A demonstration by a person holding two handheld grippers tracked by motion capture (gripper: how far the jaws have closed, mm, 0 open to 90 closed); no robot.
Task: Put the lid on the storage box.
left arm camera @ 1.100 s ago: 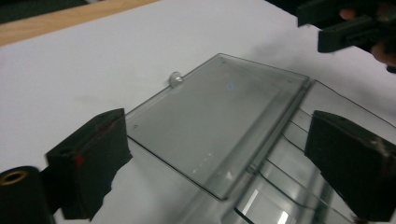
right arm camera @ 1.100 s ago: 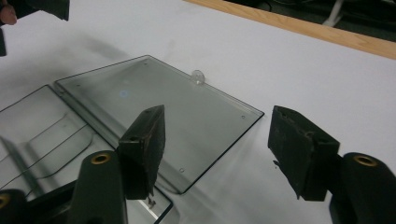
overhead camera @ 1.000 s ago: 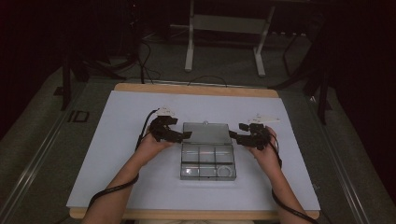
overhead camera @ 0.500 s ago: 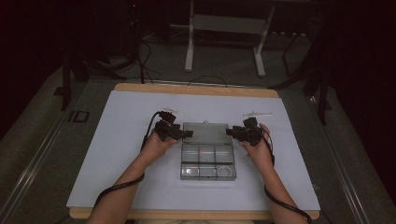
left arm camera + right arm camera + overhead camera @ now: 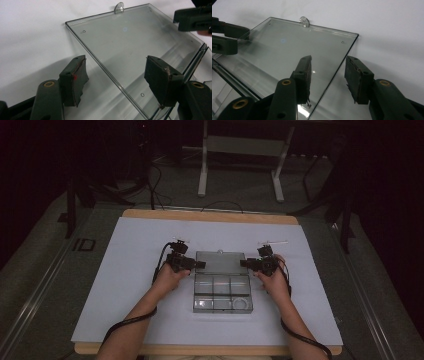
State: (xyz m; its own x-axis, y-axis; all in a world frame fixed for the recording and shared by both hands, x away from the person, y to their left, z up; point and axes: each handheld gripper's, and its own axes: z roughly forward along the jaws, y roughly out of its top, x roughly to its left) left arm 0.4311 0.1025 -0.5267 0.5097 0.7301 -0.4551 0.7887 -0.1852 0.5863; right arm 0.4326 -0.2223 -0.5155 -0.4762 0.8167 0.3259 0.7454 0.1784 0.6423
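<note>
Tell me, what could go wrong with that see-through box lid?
The left tongs and right tongs each straddle a side edge of the open clear lid, and both have just been closing without pinching it yet. The thin, smooth edge might slip out of the pads. If one side grips before the other, the lid could twist at its hinge, or the box could slide on the table.

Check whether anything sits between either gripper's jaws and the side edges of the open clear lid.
Nothing visible does. The left gripper straddles one side edge of the clear plastic box's flat open lid, and the right gripper straddles the opposite edge. Both jaws have just been closing, pads not yet pressing. Only white table cover surrounds it.
</note>
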